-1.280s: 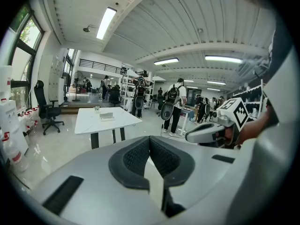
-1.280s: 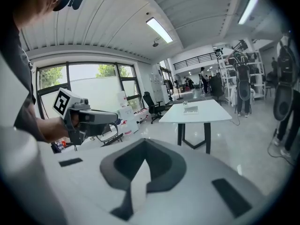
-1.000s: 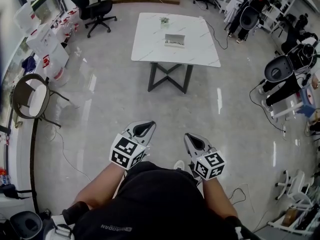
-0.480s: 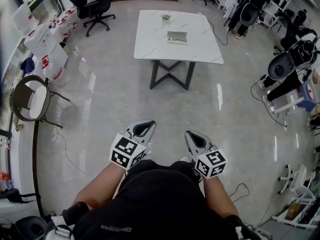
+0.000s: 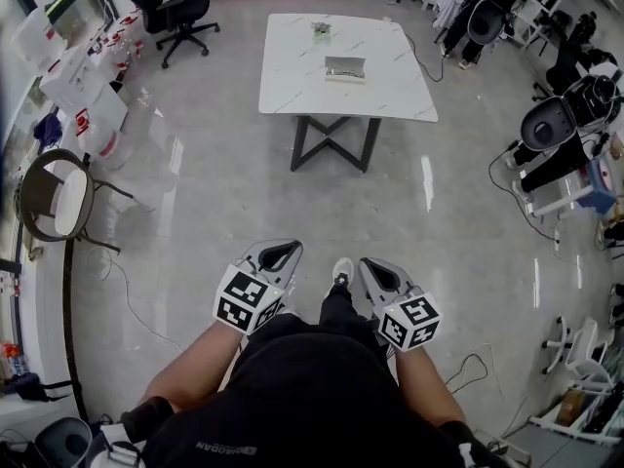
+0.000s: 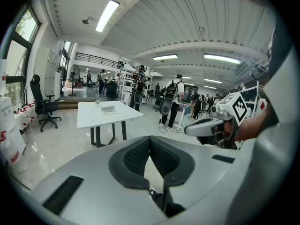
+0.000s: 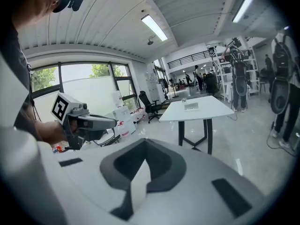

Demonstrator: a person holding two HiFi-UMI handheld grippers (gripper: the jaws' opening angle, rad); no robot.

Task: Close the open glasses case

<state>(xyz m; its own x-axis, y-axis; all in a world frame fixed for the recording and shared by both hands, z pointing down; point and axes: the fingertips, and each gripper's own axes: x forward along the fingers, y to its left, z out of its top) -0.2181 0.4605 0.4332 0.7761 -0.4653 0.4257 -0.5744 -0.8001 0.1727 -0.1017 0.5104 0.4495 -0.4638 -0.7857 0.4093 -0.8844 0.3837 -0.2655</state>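
Observation:
The open glasses case [image 5: 344,67] is a small grey box lying on a white table [image 5: 292,86] far ahead across the floor. It also shows as a tiny box [image 6: 108,109] in the left gripper view and as a small box [image 7: 191,106] in the right gripper view. My left gripper [image 5: 276,253] and right gripper [image 5: 380,274] are held side by side at waist height, far short of the table. Both have their jaws closed together with nothing between them. Each gripper shows in the other's view: the right gripper [image 6: 206,125] and the left gripper [image 7: 89,122].
A small object [image 5: 321,32] stands near the table's far edge. A round chair [image 5: 54,195] and white boxes [image 5: 83,91] line the left side, with an office chair [image 5: 175,13] beyond. Robot rigs [image 5: 556,135] and floor cables [image 5: 478,369] are at the right. People stand in the background [image 6: 176,100].
A foot has stepped forward into view between the grippers, and the table has shifted slightly in the head view. Both grippers keep the same pose and stay shut.

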